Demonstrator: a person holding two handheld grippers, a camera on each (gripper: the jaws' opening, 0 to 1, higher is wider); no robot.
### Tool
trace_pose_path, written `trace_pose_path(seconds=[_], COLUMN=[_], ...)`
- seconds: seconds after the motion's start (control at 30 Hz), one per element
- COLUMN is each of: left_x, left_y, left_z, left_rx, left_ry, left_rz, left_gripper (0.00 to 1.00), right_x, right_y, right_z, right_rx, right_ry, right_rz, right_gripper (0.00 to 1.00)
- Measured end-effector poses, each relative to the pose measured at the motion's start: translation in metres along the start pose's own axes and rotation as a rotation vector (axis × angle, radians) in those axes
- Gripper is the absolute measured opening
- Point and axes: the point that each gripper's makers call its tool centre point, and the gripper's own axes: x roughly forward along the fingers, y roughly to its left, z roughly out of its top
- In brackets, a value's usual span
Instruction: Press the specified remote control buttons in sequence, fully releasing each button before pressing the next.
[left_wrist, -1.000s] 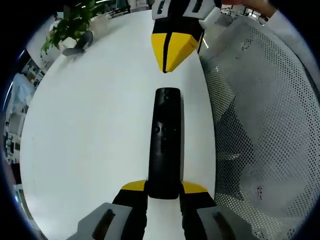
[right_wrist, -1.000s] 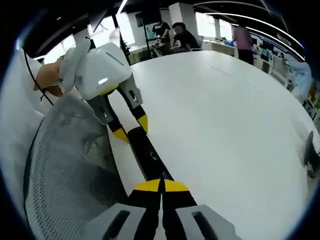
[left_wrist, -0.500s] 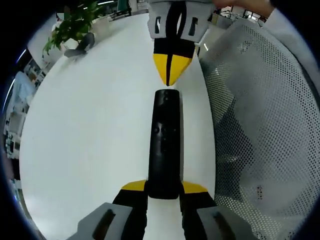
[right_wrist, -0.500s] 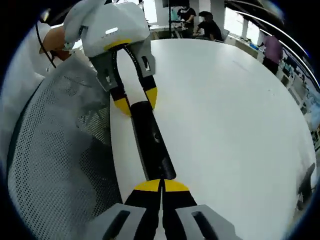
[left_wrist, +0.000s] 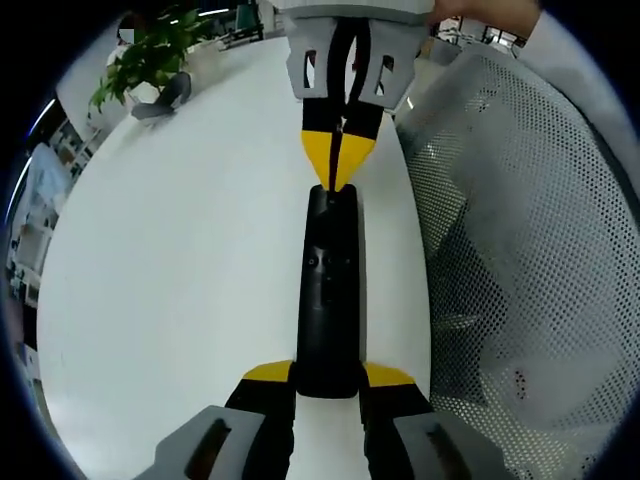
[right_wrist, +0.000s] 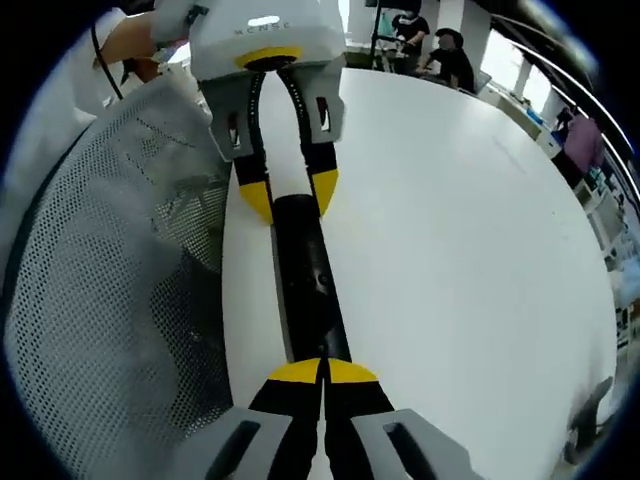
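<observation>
A: Holding the remote (left_wrist: 328, 290) by its near end, the left gripper (left_wrist: 328, 378) has a jaw on each side of it, so it can't slide when poked. It lies lengthwise on the table (left_wrist: 180, 260), right along the edge next to the mesh chair (left_wrist: 520, 250).

B: And the right gripper (left_wrist: 338, 170)?

A: Jaws pressed together into one yellow point, sitting at the remote's far end, on or just above its top face. A closed tip makes a narrow poker, which suits a single button.

B: Is it actually pressing?

A: Can't tell; the contact is too small to judge. In the right gripper view its tip (right_wrist: 322, 372) lies over the end of the remote (right_wrist: 305, 270), with the left gripper (right_wrist: 285, 200) clamped at the other end.

B: Room to work?

A: Plenty of bare table on the side away from the chair. The chair side is tight, so I'd lift straight up to release rather than drift sideways.
</observation>
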Motion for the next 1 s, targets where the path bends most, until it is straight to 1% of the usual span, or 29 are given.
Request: trace_pose_path(seconds=[0.1, 0.2, 0.3, 0.37, 0.43, 0.47, 0.5, 0.57, 0.63, 0.67, 0.7, 0.73, 0.8, 0.83, 0.87, 0.93, 1.0], left_x=[-0.0002, -0.0003, -0.0003, -0.0003, -0.0004, -0.0005, -0.0007, -0.0008, -0.0009, -0.0010, -0.0011, -0.0011, -0.0010, -0.0009, -0.0008, -0.0008, -0.0007], left_y=[-0.0002, -0.0005, -0.0006, -0.0008, -0.0010, -0.0011, -0.0008, -0.0010, -0.0009, -0.0008, -0.0007, -0.0008, -0.0006, -0.0006, -0.0006, -0.0003, -0.0003], left_z=[-0.0004, -0.0004, -0.0004, -0.0004, -0.0008, -0.0011, -0.0014, -0.0015, -0.0015, -0.0016, -0.0017, -0.0017, -0.0013, -0.0009, -0.0005, -0.0003, -0.0001], left_rx=[0.008, 0.013, 0.010, 0.012, 0.013, 0.012, 0.009, 0.009, 0.010, 0.012, 0.009, 0.009, 0.006, 0.006, 0.008, 0.010, 0.015], left_ry=[-0.006, -0.014, -0.019, -0.026, -0.036, -0.041, -0.051, -0.068, -0.083, -0.090, -0.099, -0.102, -0.117, -0.119, -0.120, -0.119, -0.118], left_rz=[-0.001, -0.003, -0.003, -0.003, -0.003, -0.003, -0.005, -0.006, -0.007, -0.007, -0.007, -0.007, -0.007, -0.007, -0.006, -0.008, -0.010], left_gripper=[0.24, 0.24, 0.24, 0.24, 0.24, 0.24, 0.24, 0.24, 0.24, 0.24, 0.24, 0.24, 0.24, 0.24, 0.24, 0.24, 0.24], right_x=[0.0003, 0.0003, -0.0006, -0.0010, -0.0005, -0.0006, -0.0014, -0.0016, -0.0022, -0.0025, -0.0023, -0.0030, -0.0026, -0.0024, -0.0029, -0.0023, -0.0038], right_y=[-0.0008, 0.0004, 0.0011, 0.0015, 0.0029, 0.0019, 0.0005, 0.0004, 0.0011, 0.0008, 0.0003, 0.0000, -0.0021, -0.0027, -0.0043, -0.0040, -0.0019], right_z=[0.0008, 0.0015, 0.0014, 0.0024, 0.0028, 0.0031, 0.0029, 0.0042, 0.0048, 0.0058, 0.0055, 0.0053, 0.0047, 0.0044, 0.0033, 0.0039, 0.0077], right_rx=[0.077, 0.064, 0.066, -0.020, -0.043, -0.032, -0.022, 0.010, -0.036, -0.025, 0.004, 0.076, 0.158, 0.161, 0.141, 0.147, 0.119], right_ry=[0.032, 0.039, 0.019, 0.026, 0.041, 0.039, 0.032, -0.009, -0.058, -0.098, -0.130, -0.168, -0.202, -0.204, -0.201, -0.200, -0.194], right_rz=[-0.001, -0.002, -0.027, -0.050, -0.041, -0.038, -0.028, -0.023, -0.023, -0.030, -0.030, -0.020, -0.004, -0.001, 0.000, 0.002, 0.002], right_gripper=[0.00, 0.00, 0.00, 0.00, 0.00, 0.00, 0.00, 0.00, 0.00, 0.00, 0.00, 0.00, 0.00, 0.00, 0.00, 0.00, 0.00])
